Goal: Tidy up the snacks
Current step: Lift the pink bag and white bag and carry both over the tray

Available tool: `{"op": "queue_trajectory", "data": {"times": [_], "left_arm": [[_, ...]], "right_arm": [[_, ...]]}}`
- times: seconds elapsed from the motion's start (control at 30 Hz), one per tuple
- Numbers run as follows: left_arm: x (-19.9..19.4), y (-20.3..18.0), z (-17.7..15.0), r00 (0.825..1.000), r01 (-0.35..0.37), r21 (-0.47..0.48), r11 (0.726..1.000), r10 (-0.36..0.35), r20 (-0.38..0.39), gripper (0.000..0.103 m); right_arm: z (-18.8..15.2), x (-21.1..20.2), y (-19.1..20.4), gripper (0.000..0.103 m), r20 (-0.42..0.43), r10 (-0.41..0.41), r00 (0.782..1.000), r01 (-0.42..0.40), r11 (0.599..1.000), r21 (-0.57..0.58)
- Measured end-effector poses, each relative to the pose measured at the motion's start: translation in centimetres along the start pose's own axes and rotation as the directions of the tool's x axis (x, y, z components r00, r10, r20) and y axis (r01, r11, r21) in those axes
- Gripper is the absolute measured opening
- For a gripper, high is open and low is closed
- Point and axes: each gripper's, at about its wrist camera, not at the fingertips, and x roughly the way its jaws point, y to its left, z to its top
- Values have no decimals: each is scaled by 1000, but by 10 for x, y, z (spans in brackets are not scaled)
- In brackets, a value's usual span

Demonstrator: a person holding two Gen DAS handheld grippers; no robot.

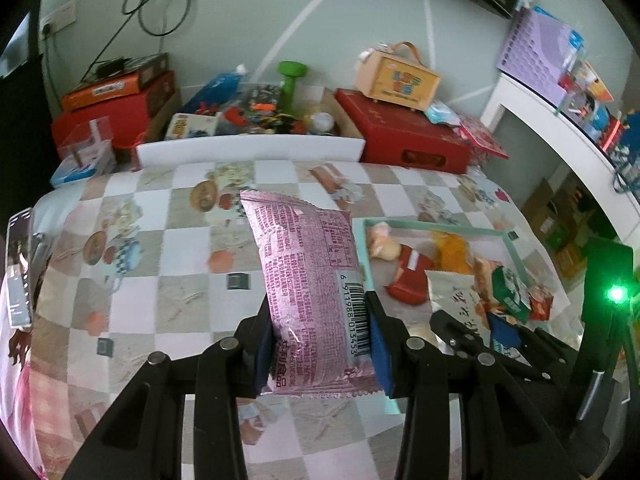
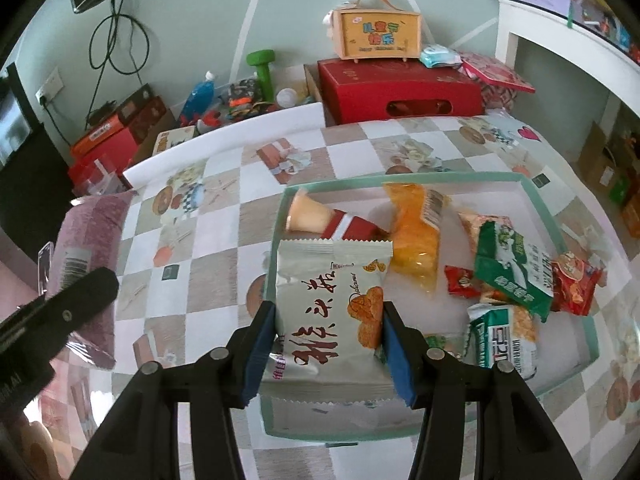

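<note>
Left gripper [image 1: 320, 344], seen from the left wrist, is clamped across the lower part of a pink foil snack packet [image 1: 310, 280], blue pads pressed on both long edges. The packet stands up and forward from the jaws over the checked tablecloth [image 1: 168, 256], left of the mint-rimmed tray [image 1: 432, 225]. Risk noted: the hold sits low on a slick, air-filled wrapper, so most of the packet is unsupported; a quick swing could let it pivot or slide out onto the cloth short of the tray. The right-hand tool is visible just beside, at the tray's near corner, so the two could foul each other if both go in together.

Right gripper [image 2: 330, 344], seen from the right wrist, is closed on a cream pastry packet [image 2: 328, 312], held over the tray's near left part. Loose snacks already in the tray include an orange packet [image 2: 414, 236] and a green packet [image 2: 512, 268], crowded towards the right side. Risk noted: released this close to the near rim, the packet may land on the wall and tip outward. Squeezing harder could crush the pastry inside.
</note>
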Motion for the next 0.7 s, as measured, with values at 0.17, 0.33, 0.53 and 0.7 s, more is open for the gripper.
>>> {"op": "queue_trajectory", "data": {"times": [0.17,0.33,0.53,0.7], "left_arm": [[11,-30,-2,999,37,52,998,-37,-10,43],[24,-63,-6,997,76,122,990,-73,-29,43],[46,-99,-11,991,126,190,974,-114,-73,43],[64,-115,-13,987,139,220,966,-118,-106,43]], "right_arm": [[4,-6,-31,55,13,-34,999,33,997,67],[6,-14,-74,55,24,-112,993,107,981,159],[5,-18,-115,55,15,-155,988,147,958,246],[6,-13,-122,55,11,-140,990,132,957,257]]}}
